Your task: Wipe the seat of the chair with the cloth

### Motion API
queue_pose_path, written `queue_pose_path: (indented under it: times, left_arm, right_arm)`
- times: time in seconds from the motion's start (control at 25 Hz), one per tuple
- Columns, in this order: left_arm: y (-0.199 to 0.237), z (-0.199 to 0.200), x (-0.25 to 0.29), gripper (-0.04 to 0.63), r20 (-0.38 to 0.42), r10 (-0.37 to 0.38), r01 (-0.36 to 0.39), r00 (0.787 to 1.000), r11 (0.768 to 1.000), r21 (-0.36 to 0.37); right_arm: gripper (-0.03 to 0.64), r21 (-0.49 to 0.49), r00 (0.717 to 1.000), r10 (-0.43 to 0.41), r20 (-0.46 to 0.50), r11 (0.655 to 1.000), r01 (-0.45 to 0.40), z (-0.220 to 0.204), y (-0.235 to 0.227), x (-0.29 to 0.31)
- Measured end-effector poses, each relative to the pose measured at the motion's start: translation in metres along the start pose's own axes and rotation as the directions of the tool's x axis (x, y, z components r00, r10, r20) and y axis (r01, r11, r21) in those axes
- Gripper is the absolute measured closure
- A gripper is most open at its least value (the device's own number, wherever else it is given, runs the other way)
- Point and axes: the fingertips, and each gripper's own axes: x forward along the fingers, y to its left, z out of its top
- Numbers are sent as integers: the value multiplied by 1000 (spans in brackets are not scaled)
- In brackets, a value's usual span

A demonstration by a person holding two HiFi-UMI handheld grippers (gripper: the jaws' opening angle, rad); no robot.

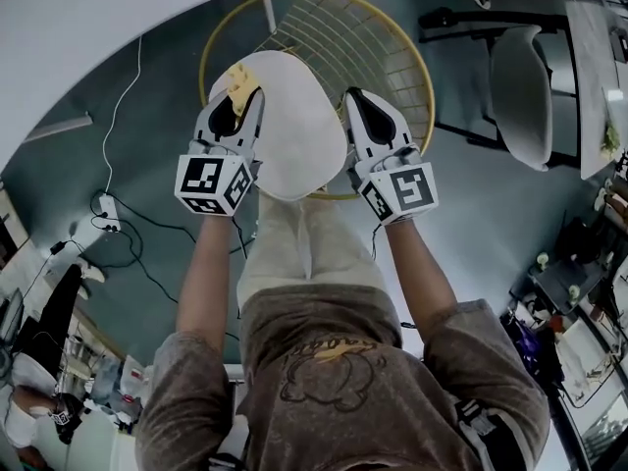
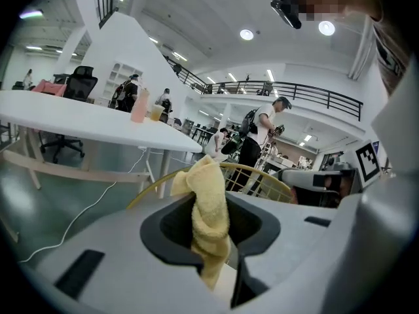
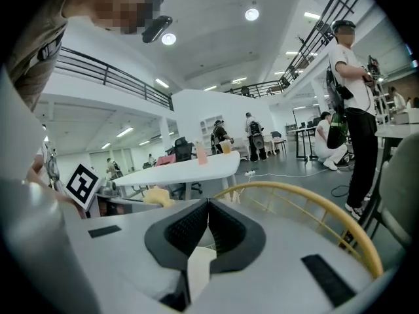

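Two grippers are out in front of me, one at each side of the chair's seat. My left gripper (image 1: 238, 94) is clamped on the yellow cloth (image 2: 208, 205), which bunches between the jaws and spills over their tips. The cloth is at the far left edge of the seat (image 1: 289, 130), though I cannot tell whether it presses on it. My right gripper (image 3: 208, 205) has its jaws brought together at the tips, with nothing caught there, just beside the seat's right edge.

The seat is a smooth cream oval, and the chair's yellow wire back (image 1: 388, 52) curves round behind it. Under the chair lies a dark grey-green floor (image 1: 147, 155), crossed by a thin white cable (image 1: 116, 116) that runs toward a power strip (image 1: 106, 207). A long white table (image 2: 85, 120) stands to my left, and a second chair (image 1: 520, 86) with a pale seat is off to the right. Farther back a person with a backpack (image 2: 262, 133) stands below a railed balcony (image 2: 288, 90).

My trousers cover the near end of the seat, and the seat hides the chair's legs.
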Motion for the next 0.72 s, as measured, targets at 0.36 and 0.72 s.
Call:
queue_pose_path:
  times: [0.36,0.72]
  left_arm:
    - [20,-78,67,488,-84,-17,14,996,999,-32]
    - [23,-142,134,488,-160,-53,44,986,997,-64]
  right_arm:
    - [591,1,999,16,-46,1000,-16,-38,-9,20]
    - [591,8,997,13,-75,1000,-12,-61,-19,27]
